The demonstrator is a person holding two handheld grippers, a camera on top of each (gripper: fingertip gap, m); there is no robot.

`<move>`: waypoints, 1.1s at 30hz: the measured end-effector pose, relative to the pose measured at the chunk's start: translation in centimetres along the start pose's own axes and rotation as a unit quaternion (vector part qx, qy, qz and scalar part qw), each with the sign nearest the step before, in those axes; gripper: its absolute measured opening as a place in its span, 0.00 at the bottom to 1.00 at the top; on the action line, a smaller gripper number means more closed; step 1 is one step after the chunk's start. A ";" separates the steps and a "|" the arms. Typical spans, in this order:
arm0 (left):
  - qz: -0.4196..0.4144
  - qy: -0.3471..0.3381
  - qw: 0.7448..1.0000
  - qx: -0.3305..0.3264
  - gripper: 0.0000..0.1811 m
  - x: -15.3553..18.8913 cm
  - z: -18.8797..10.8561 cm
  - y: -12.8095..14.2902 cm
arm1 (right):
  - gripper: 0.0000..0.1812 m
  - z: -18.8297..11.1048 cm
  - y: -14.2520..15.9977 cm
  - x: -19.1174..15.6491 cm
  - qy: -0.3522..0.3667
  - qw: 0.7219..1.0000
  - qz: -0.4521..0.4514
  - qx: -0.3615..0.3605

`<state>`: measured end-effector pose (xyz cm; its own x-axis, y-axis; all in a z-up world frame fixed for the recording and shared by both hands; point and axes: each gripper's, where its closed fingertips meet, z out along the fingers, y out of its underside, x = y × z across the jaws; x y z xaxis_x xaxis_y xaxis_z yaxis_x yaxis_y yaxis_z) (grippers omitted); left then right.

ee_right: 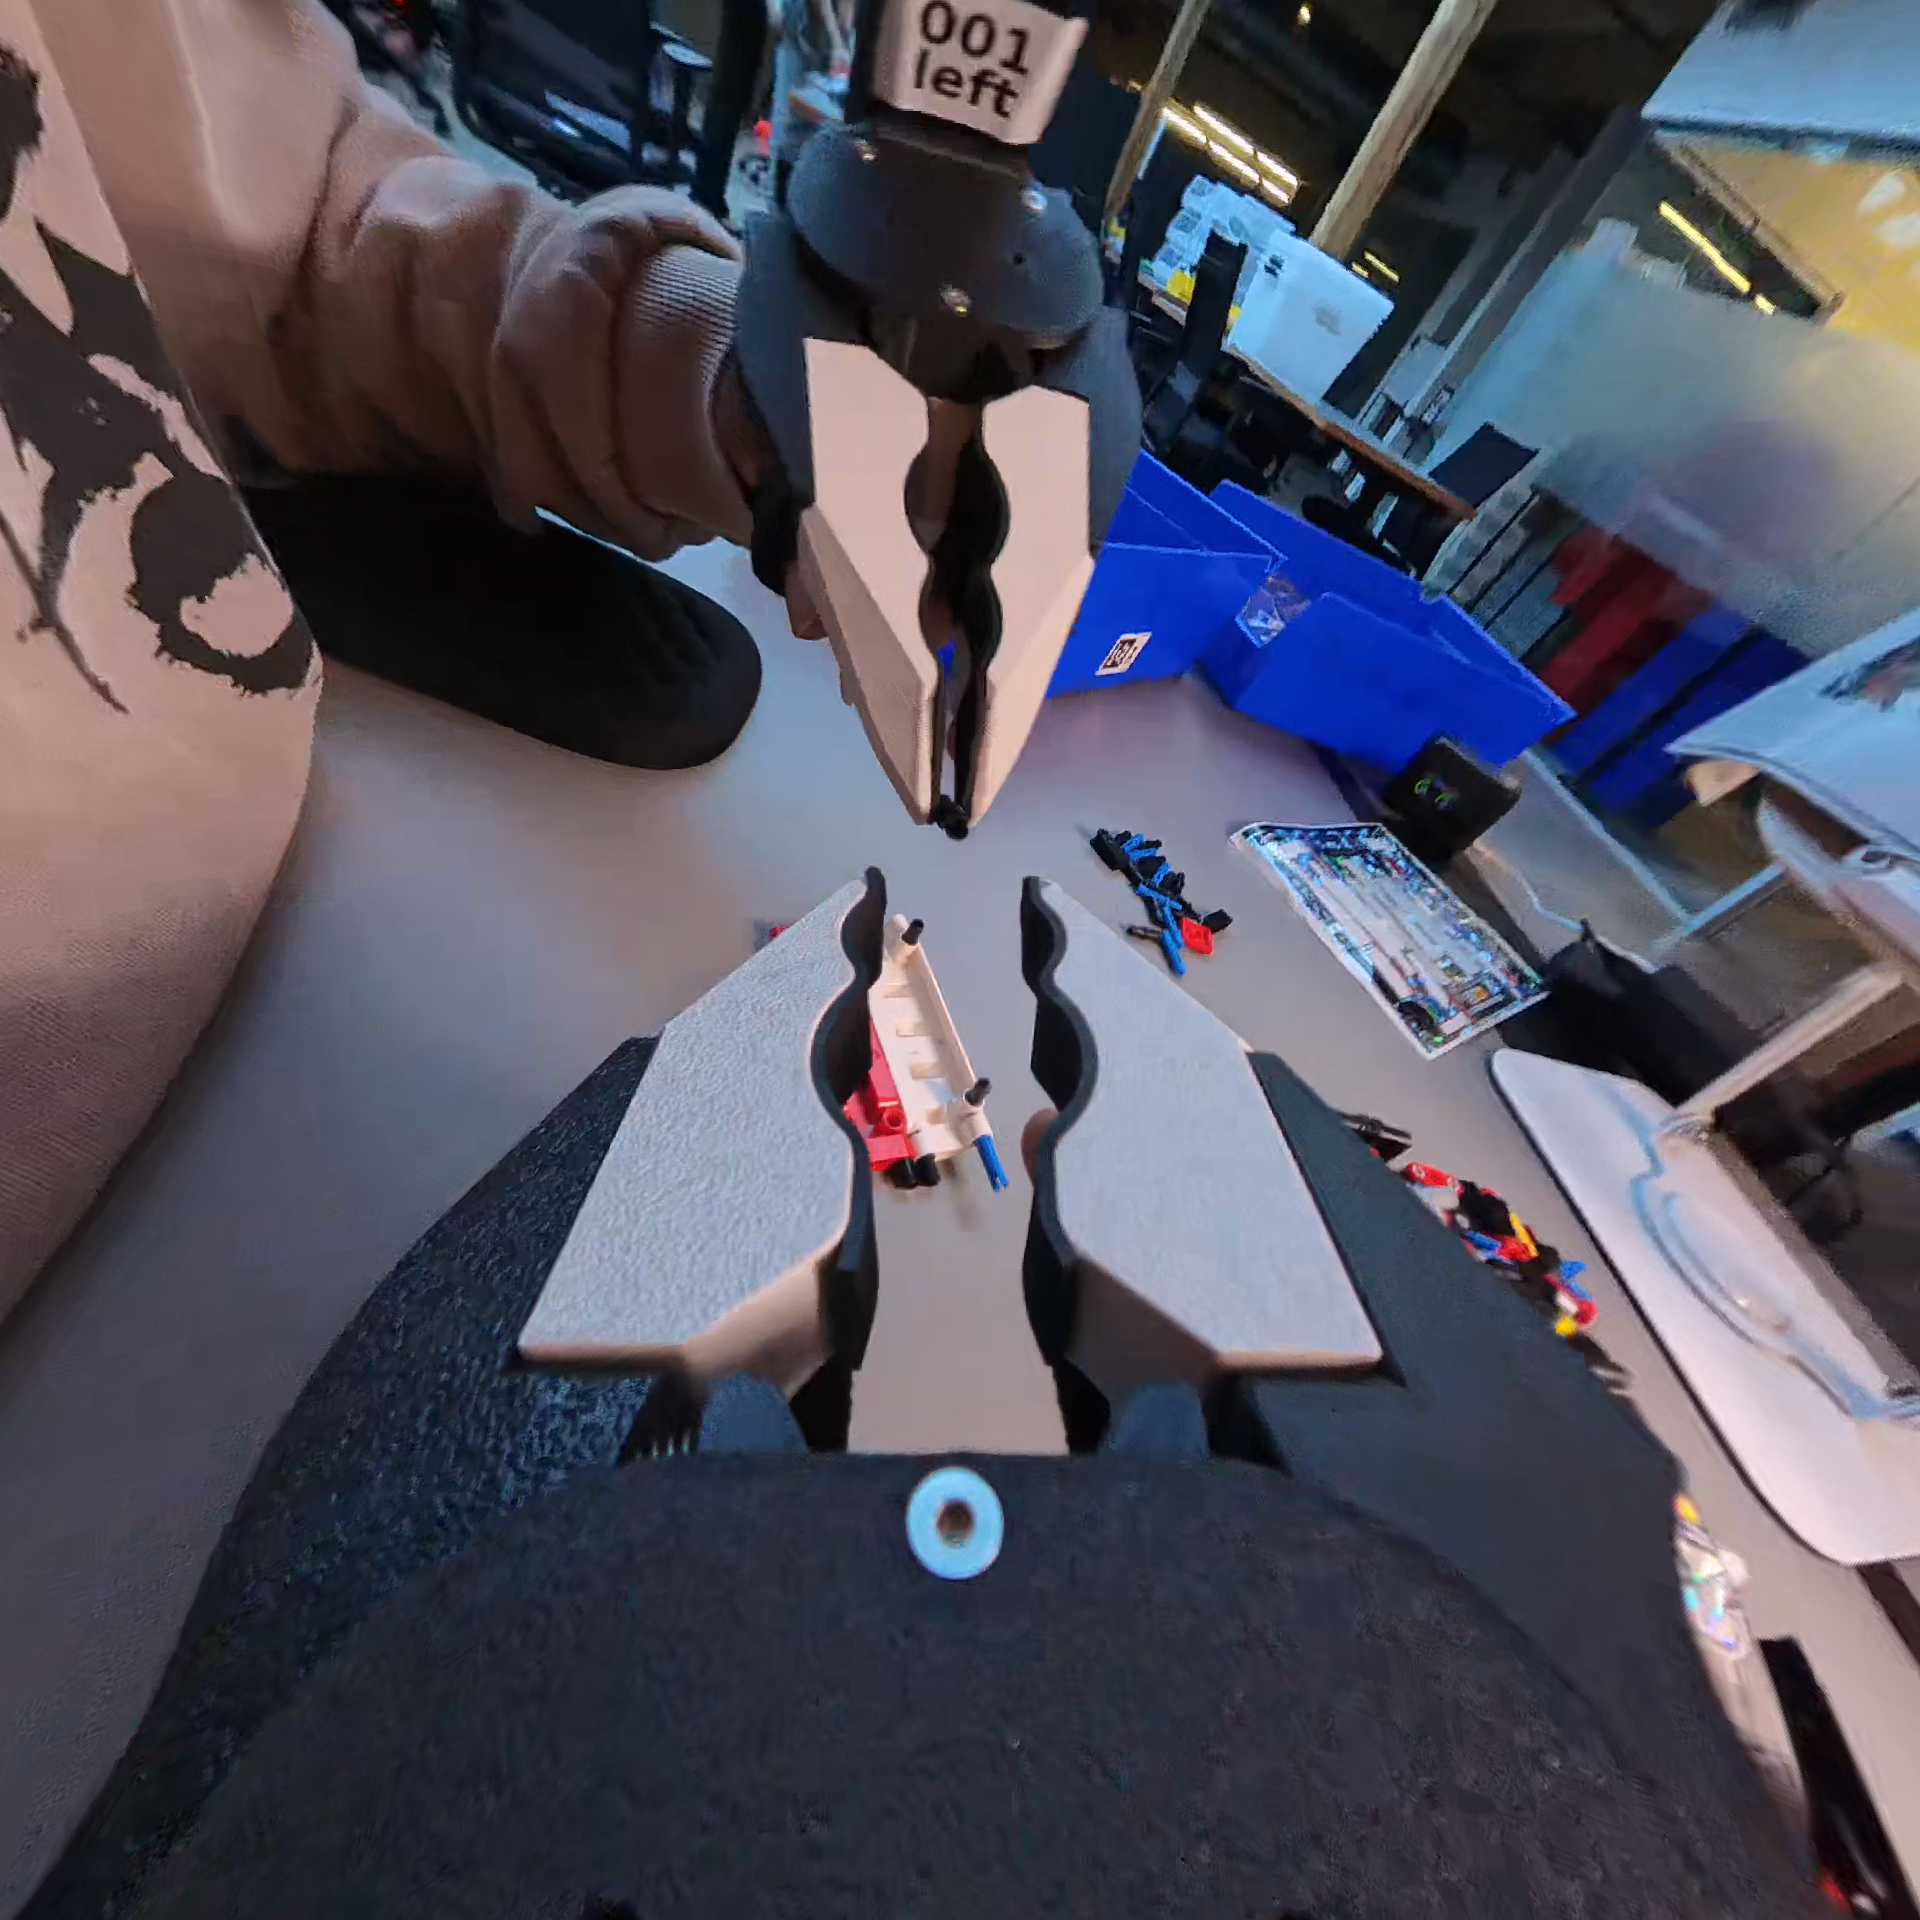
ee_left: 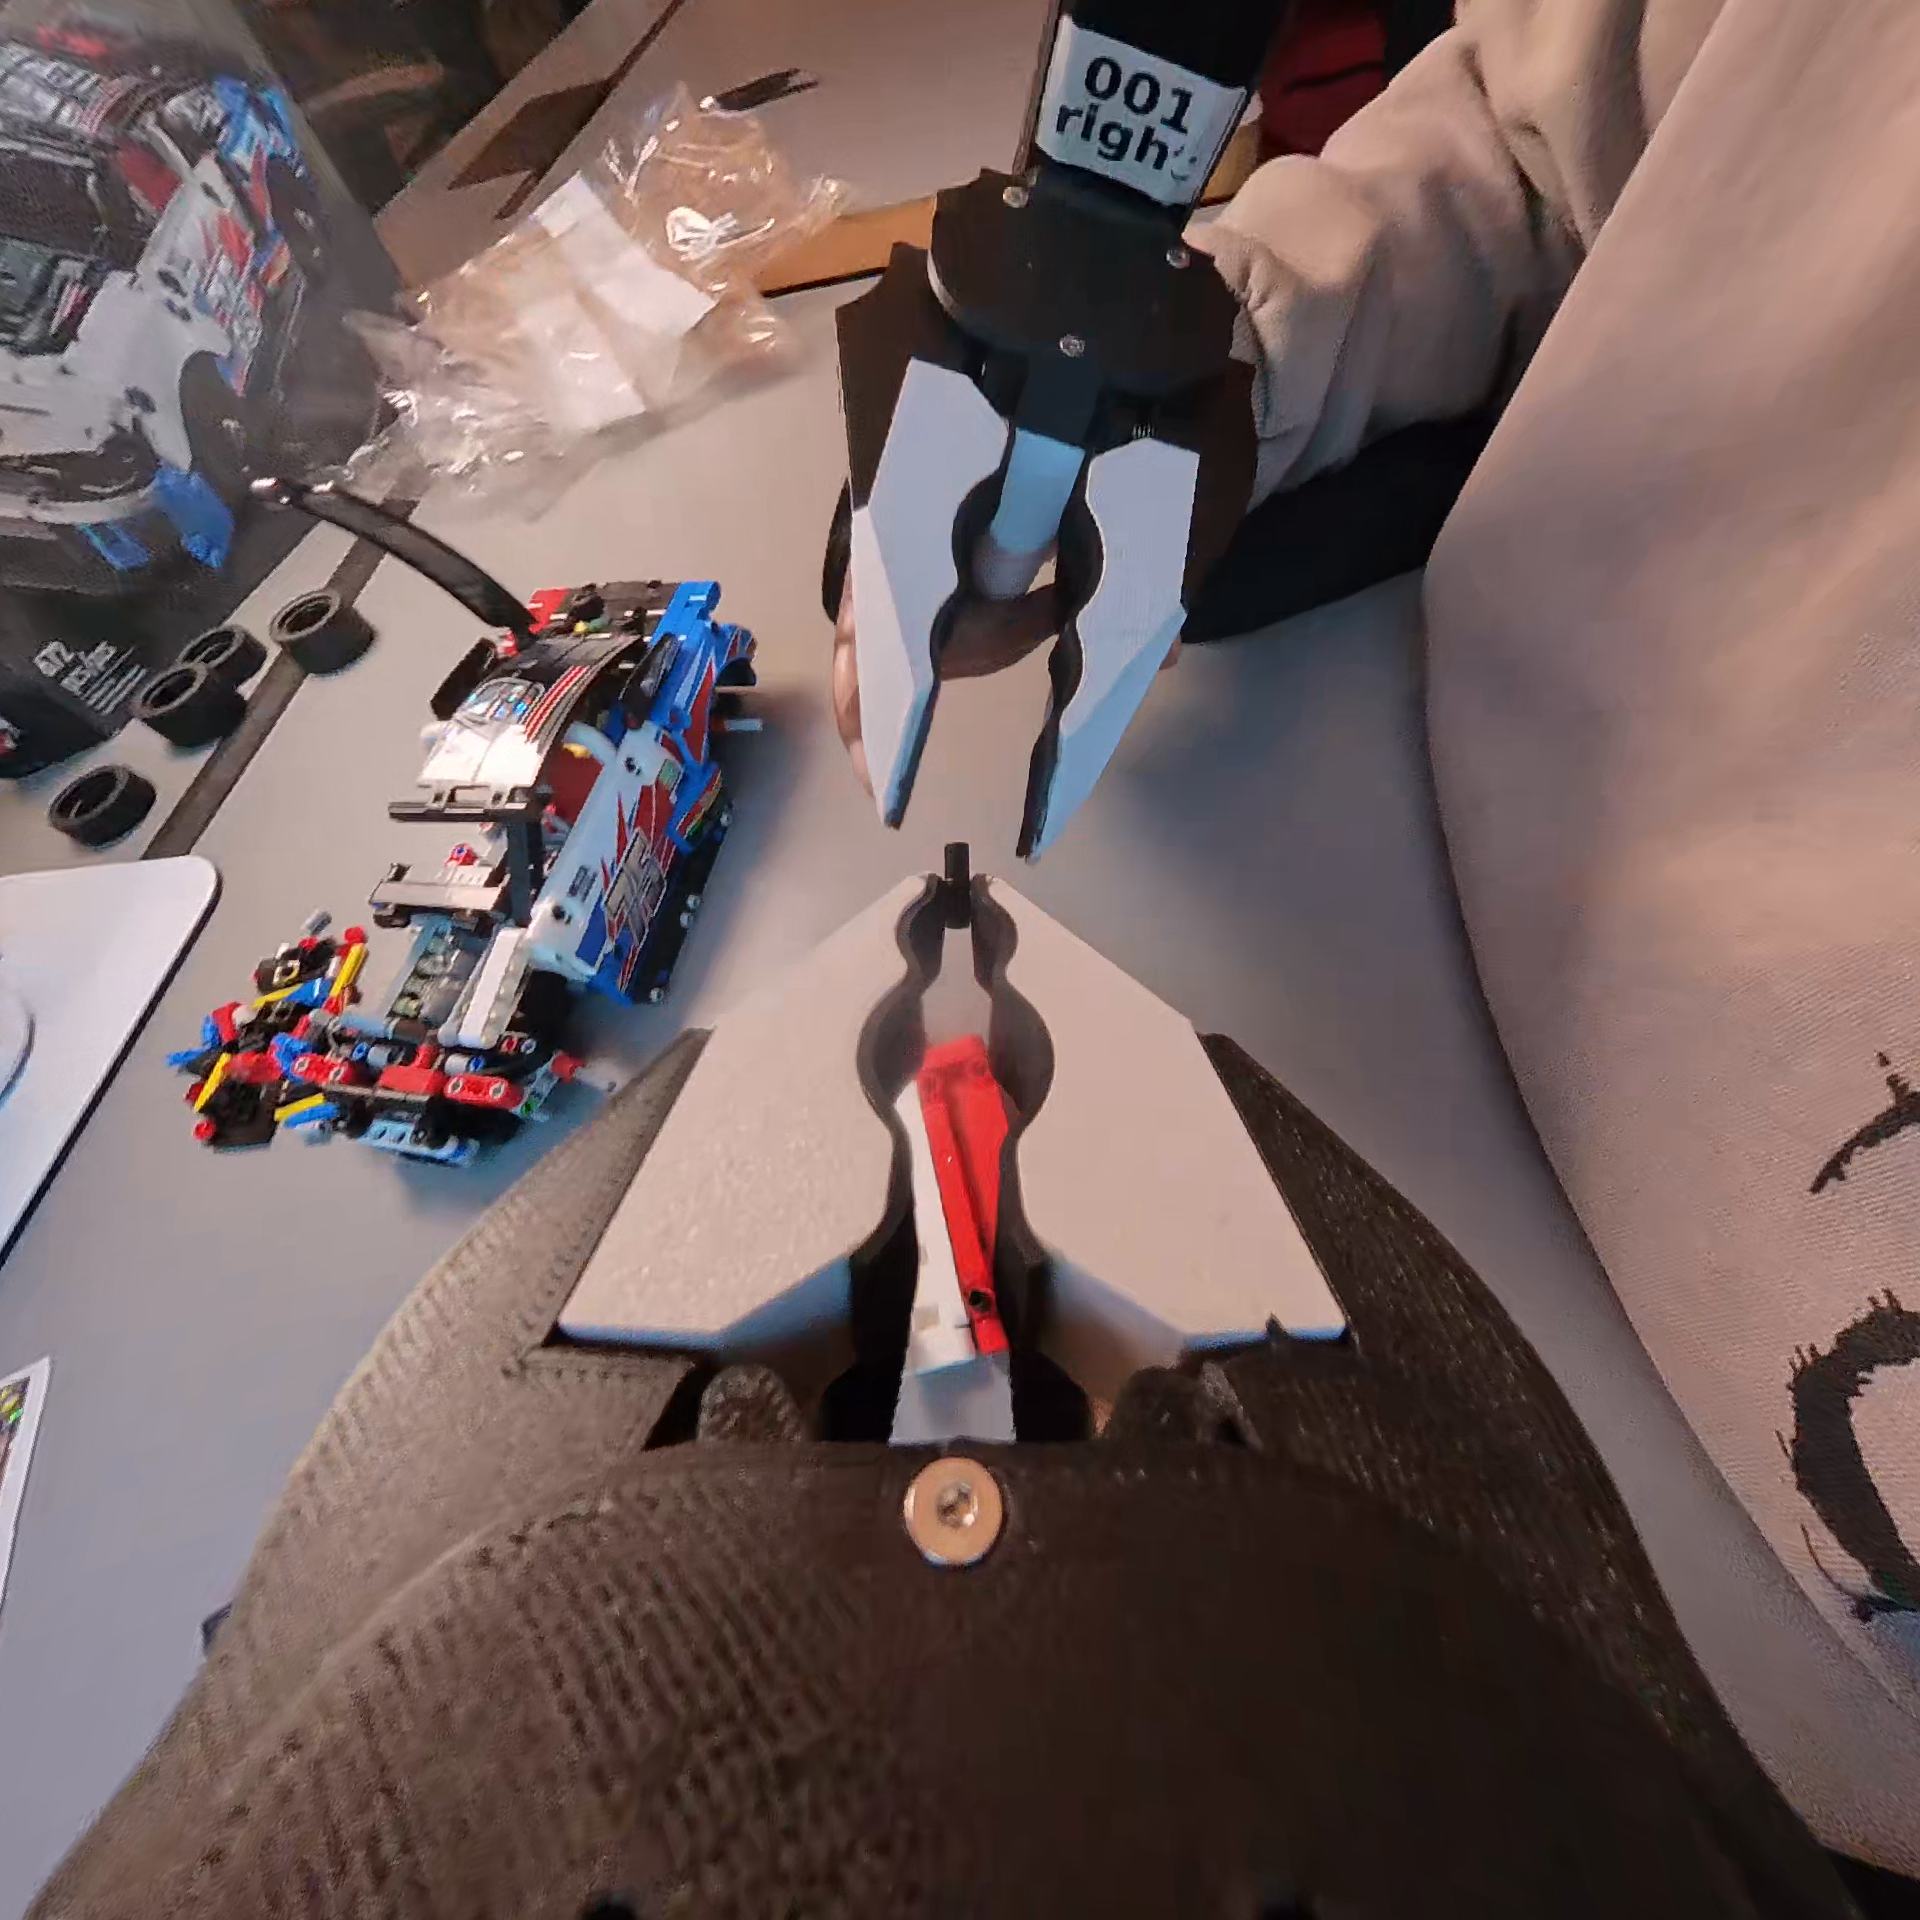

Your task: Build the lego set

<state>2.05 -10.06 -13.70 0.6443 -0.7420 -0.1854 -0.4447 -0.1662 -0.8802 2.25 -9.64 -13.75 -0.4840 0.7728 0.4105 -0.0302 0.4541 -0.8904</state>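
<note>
Left tongs point(ee_left: 954, 883) pinch a small black pin point(ee_left: 956, 868); right tongs point(ee_right: 951, 883) gape, empty.

Blue bins point(ee_right: 1340, 644) beyond the right tongs, contents unclear. Half-built car point(ee_left: 551, 862) left of the left tongs; white-and-red piece point(ee_right: 920, 1060) on the table between the right fingers.

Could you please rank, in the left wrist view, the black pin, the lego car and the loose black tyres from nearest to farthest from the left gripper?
1. black pin: pinched in the left gripper.
2. lego car: left, mid-table.
3. loose black tyres: far left.
</note>
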 end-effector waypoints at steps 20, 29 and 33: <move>-0.002 0.044 0.998 0.047 0.02 1.5 1.5 -1.4 | 0.01 -1.0 -1.3 -1.0 -0.054 0.992 0.098 0.051; -0.143 0.066 0.964 0.213 0.01 0.3 -0.1 -4.1 | 0.06 -1.6 -3.0 0.4 -0.051 0.971 0.193 0.130; -0.243 0.085 0.927 0.273 0.01 -0.8 -0.5 -4.6 | 0.07 -1.7 -3.1 1.6 0.042 0.989 0.085 0.112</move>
<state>3.28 -9.01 -9.28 0.5585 -0.7649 0.3209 0.2830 -0.1880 -0.9405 3.01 -9.07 -9.95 -0.4240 0.8682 0.2577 -0.1519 0.2124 -0.9653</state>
